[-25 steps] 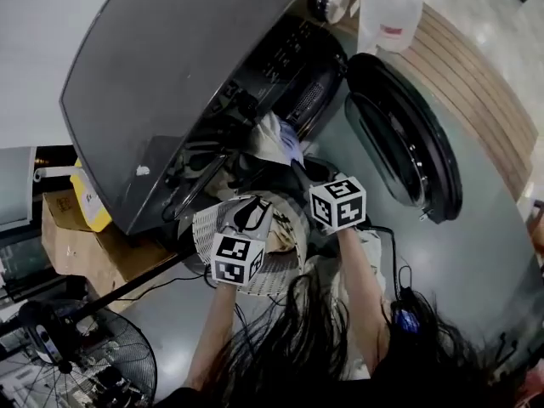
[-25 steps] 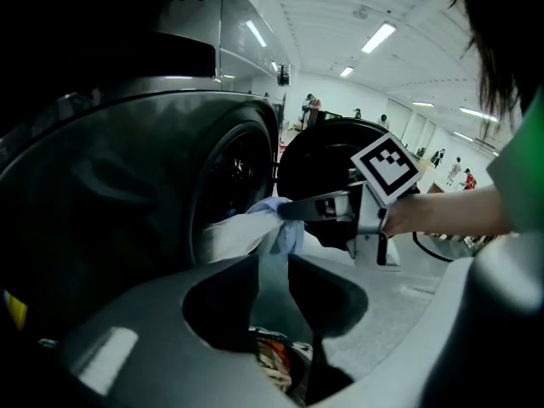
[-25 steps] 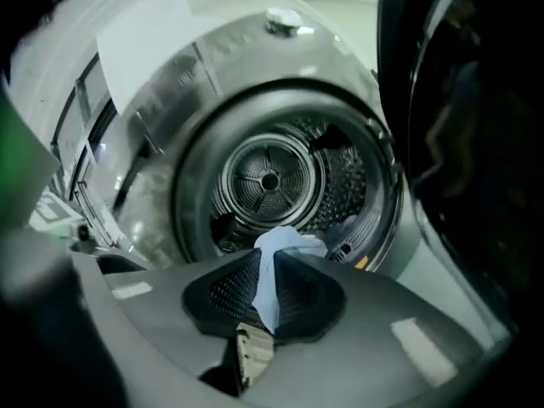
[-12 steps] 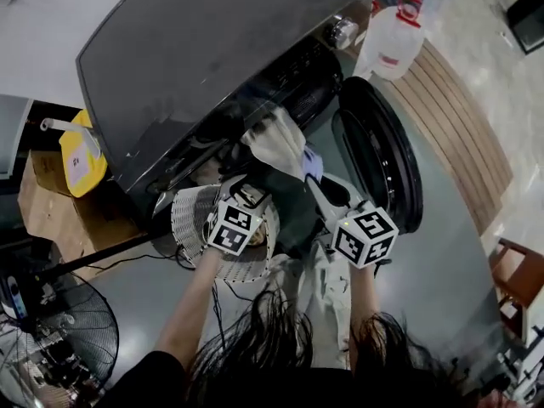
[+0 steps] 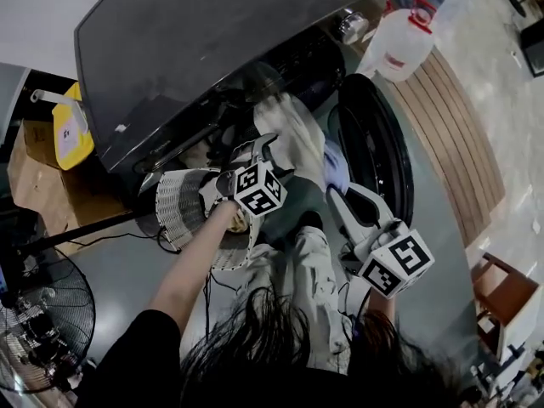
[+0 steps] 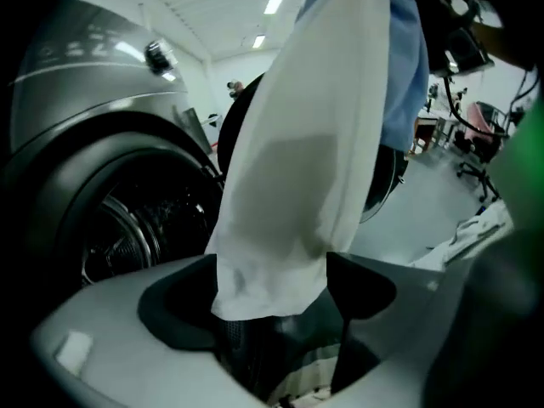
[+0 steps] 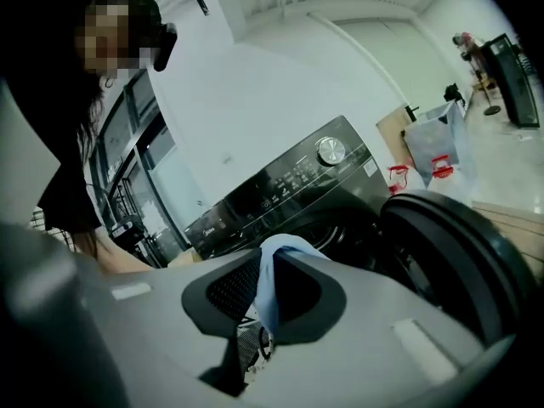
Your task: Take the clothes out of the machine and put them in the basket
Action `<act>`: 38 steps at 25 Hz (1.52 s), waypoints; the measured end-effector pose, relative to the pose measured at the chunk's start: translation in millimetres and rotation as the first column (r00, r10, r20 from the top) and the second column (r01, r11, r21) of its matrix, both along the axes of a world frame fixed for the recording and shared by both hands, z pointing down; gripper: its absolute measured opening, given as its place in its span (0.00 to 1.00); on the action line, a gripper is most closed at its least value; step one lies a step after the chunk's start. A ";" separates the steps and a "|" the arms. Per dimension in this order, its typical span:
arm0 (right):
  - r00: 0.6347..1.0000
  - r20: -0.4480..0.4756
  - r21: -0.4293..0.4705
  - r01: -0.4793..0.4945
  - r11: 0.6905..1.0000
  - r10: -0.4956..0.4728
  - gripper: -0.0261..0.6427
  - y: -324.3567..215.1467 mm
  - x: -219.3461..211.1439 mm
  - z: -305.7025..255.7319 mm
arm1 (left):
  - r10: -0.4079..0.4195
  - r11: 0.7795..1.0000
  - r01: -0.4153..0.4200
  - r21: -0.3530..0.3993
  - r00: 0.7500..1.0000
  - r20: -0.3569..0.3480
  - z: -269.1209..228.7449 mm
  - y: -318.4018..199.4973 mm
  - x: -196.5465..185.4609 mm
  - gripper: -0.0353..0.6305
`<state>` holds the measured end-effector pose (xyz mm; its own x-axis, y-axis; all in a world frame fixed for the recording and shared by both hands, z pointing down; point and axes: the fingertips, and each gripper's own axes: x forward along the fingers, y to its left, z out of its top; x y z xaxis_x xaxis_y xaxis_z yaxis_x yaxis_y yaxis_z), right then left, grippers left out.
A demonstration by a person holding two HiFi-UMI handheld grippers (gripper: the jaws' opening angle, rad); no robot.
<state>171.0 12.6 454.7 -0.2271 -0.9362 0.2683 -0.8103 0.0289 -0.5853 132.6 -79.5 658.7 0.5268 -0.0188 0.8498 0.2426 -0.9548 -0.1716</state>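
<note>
A white cloth [image 5: 293,130] with a light blue part [image 5: 335,165] hangs in front of the dark washing machine's [image 5: 212,49] drum opening. My right gripper [image 5: 337,185] is shut on the blue part [image 7: 270,270], holding the cloth up beside the open round door [image 5: 378,155]. My left gripper [image 5: 265,143] stands open just left of the cloth. In the left gripper view the white cloth's [image 6: 297,160] lower end hangs loosely between the spread jaws of the left gripper [image 6: 272,304]. The white slatted basket [image 5: 180,212] stands on the floor below my left arm.
A clear detergent jug [image 5: 399,45] with a red handle stands right of the machine on a wooden slatted platform [image 5: 463,134]. A yellow jug [image 5: 68,130], a cardboard box [image 5: 38,194] and a floor fan [image 5: 34,330] are at the left.
My right gripper has pulled back and up from the drum, drawing the cloth out. My left gripper has swung from above the basket toward the hanging cloth and rolled.
</note>
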 end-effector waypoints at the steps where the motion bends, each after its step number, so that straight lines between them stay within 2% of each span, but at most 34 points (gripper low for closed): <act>1: 1.000 -0.003 0.006 0.007 1.000 -0.007 0.14 3.3 2.3 -4.4 | 0.036 0.999 -0.035 0.028 0.999 -0.007 -0.6 1.5 9.5 0.63; 3: 1.000 -0.008 0.014 0.018 1.000 -0.018 0.14 9.5 6.7 -11.9 | 0.070 0.996 -0.069 0.055 0.997 -0.023 -1.3 4.4 28.4 0.63; 5: 1.000 -0.017 0.017 0.024 1.000 -0.023 0.14 13.9 10.0 -17.2 | 0.040 0.999 -0.039 0.024 0.998 -0.044 -1.3 6.1 43.4 0.63; 6: 0.999 -0.022 0.018 0.024 1.000 -0.024 0.14 15.3 11.2 -19.3 | 0.005 1.000 -0.006 -0.007 0.998 -0.057 -2.1 6.7 48.5 0.56; 9: 0.999 -0.036 0.016 0.023 1.000 -0.023 0.14 16.9 18.2 -22.3 | -0.107 0.991 0.098 -0.094 0.989 -0.103 -10.7 7.1 57.7 0.14; 10: 0.999 -0.036 0.018 0.024 1.000 -0.023 0.14 17.0 21.7 -23.0 | -0.136 0.986 0.123 -0.111 0.984 -0.115 -15.2 7.1 58.8 0.08; 13: 0.999 -0.032 0.021 0.029 0.999 -0.029 0.14 17.1 30.7 -24.7 | -0.198 0.970 0.171 -0.174 0.968 -0.157 -36.2 7.2 54.3 0.08; 15: 0.998 -0.054 0.000 0.043 0.999 -0.043 0.14 17.3 35.2 -22.2 | -0.251 0.951 0.204 -0.231 0.947 -0.199 -58.6 4.1 47.3 0.08; 18: 0.989 -0.114 -0.058 0.085 0.995 -0.091 0.14 17.4 38.1 -14.3 | -0.332 0.921 0.250 -0.299 0.905 -0.266 -102.7 -2.2 36.0 0.08; 21: 0.976 -0.158 -0.100 0.137 0.985 -0.152 0.14 13.7 35.3 -9.0 | -0.379 0.905 0.273 -0.326 0.865 -0.328 -149.0 -3.3 25.4 0.08; 24: 0.958 -0.192 -0.144 0.188 0.972 -0.213 0.14 9.2 24.0 -5.8 | -0.454 0.868 0.303 -0.394 0.804 -0.384 -196.3 1.2 11.6 0.08; 26: 0.938 -0.226 -0.167 0.229 0.959 -0.263 0.14 5.5 15.4 -7.1 | -0.490 0.853 0.314 -0.417 0.758 -0.431 -229.3 3.8 3.8 0.08; 29: 0.897 -0.281 -0.186 0.298 0.936 -0.342 0.14 0.1 3.5 -14.9 | -0.511 0.849 0.321 -0.420 0.704 -0.493 -275.6 10.4 -7.0 0.08; 34: 0.852 -0.274 -0.171 0.414 0.894 -0.446 0.17 -7.4 -24.3 -35.9 | -0.517 0.853 0.323 -0.410 0.625 -0.584 -344.9 19.0 -27.3 0.08; 36: 0.820 -0.277 -0.161 0.473 0.866 -0.500 0.21 -7.9 -40.1 -44.9 | -0.516 0.856 0.330 -0.398 0.592 -0.619 -371.2 21.2 -37.4 0.08; 38: 0.778 -0.275 -0.156 0.544 0.824 -0.566 0.28 -4.4 -59.3 -51.5 | -0.520 0.854 0.349 -0.385 0.557 -0.648 -398.7 23.0 -49.0 0.08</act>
